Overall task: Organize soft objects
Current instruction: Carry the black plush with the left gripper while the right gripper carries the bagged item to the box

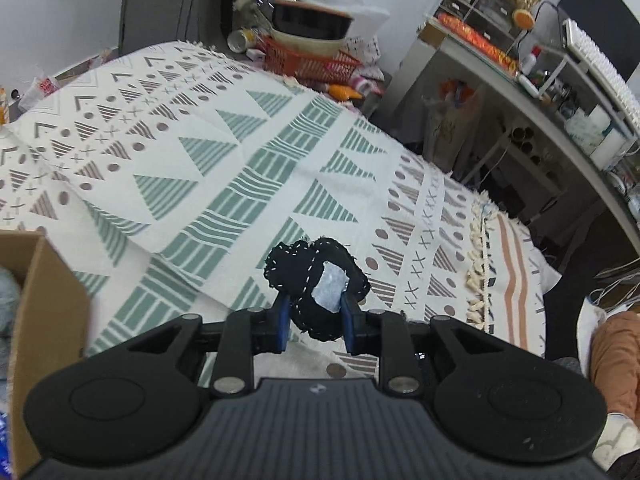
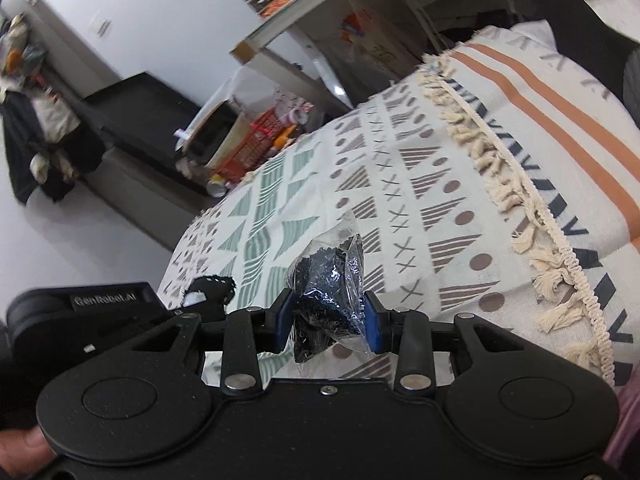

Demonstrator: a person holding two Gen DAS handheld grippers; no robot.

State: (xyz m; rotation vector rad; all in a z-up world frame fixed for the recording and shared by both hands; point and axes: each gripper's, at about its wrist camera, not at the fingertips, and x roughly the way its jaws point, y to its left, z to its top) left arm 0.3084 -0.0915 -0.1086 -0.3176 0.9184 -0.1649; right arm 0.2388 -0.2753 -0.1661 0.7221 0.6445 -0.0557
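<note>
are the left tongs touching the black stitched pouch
Touching. In the left wrist view both blue fingers of the left tongs press the sides of the black stitched pouch.

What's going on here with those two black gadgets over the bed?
A person holds a gripper in each hand, tidying soft things. The left gripper is shut on a black pouch with white stitching; the right gripper is shut on a clear bag of dark bits. Both are held above the patterned blanket. A cardboard box sits to the left.
</note>
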